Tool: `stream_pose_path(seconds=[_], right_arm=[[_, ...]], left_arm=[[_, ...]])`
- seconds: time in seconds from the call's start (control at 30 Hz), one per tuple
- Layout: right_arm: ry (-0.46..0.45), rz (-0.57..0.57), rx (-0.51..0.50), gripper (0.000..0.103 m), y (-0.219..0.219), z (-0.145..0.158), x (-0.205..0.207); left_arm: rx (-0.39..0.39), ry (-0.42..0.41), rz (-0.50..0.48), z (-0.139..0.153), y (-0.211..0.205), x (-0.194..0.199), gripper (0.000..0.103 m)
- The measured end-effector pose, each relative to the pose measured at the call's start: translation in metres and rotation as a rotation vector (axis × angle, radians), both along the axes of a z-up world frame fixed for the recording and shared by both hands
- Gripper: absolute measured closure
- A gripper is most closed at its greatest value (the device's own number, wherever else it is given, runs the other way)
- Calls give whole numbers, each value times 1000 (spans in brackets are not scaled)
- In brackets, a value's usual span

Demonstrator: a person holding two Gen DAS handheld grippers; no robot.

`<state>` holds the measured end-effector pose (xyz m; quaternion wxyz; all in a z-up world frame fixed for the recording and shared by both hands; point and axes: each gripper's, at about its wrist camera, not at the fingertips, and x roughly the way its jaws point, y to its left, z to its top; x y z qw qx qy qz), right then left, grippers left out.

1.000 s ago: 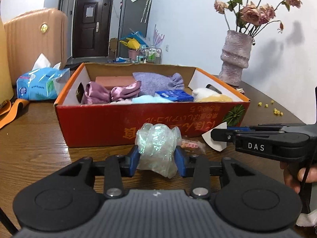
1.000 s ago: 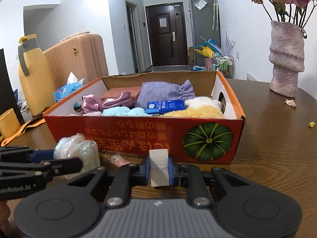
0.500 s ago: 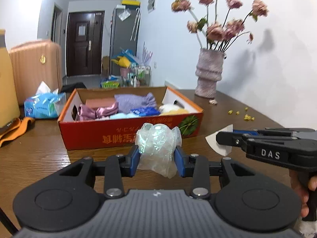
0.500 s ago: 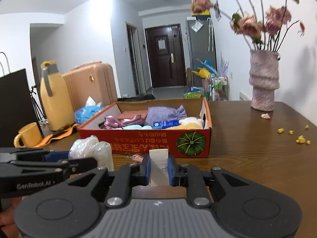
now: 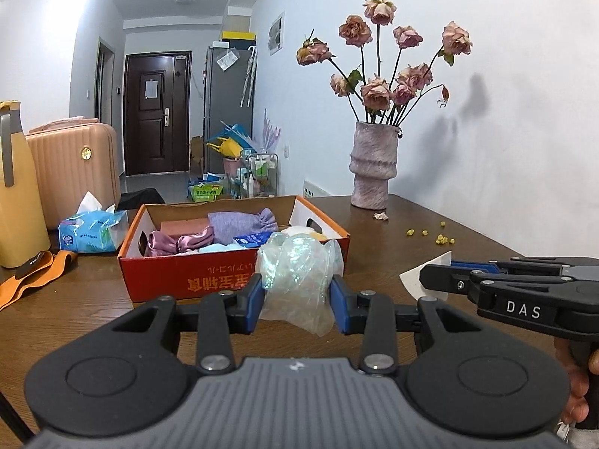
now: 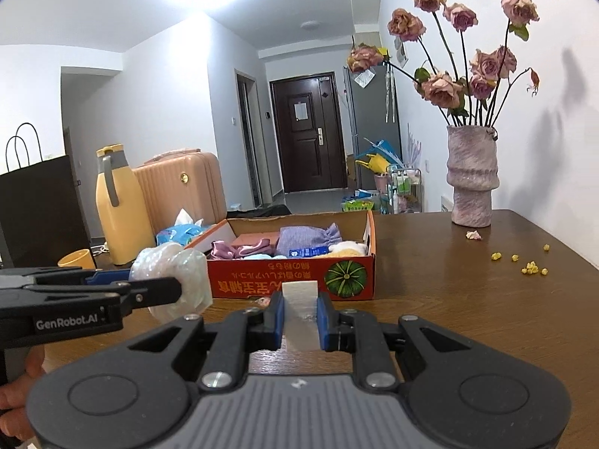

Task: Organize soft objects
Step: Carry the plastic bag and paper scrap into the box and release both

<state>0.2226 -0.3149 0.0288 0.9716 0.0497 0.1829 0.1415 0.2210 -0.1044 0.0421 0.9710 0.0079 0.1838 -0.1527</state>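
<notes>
Your left gripper (image 5: 295, 301) clamps a crumpled iridescent plastic bundle (image 5: 297, 277) above the worktop (image 5: 449, 239). Your right gripper (image 6: 299, 316) pinches a white pad (image 6: 300, 314), fingers nearly closed, before the red box (image 6: 292, 275).
</notes>
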Motion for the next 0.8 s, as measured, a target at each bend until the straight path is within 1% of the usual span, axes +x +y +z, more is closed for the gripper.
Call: stream_pose_path(seconds=[0.13,0.27,0.37,0.5,0.63,0.73,0.8], right_arm=[[2,-3,2,86,-1,0,0],[8,-3,7,86,1,-3,8],[18,-6,7,86,2,-6,18],[24,-5,-1,86,5,-8,41],[29,15,-12,86,12,-9,77],[21,25,-16,86,18,-9,110],[29,24,-7,86,19,-11,136]], left_arm=[[1,4,4,-2,1,1,65],[1,14,8,-5,4,11,65],[7,9,10,-4,4,27,65],[14,-1,-2,-1,6,57,65],[24,6,-32,5,0,114,64],[59,5,-49,3,-11,166,64],[52,13,-63,3,-15,197,64]])
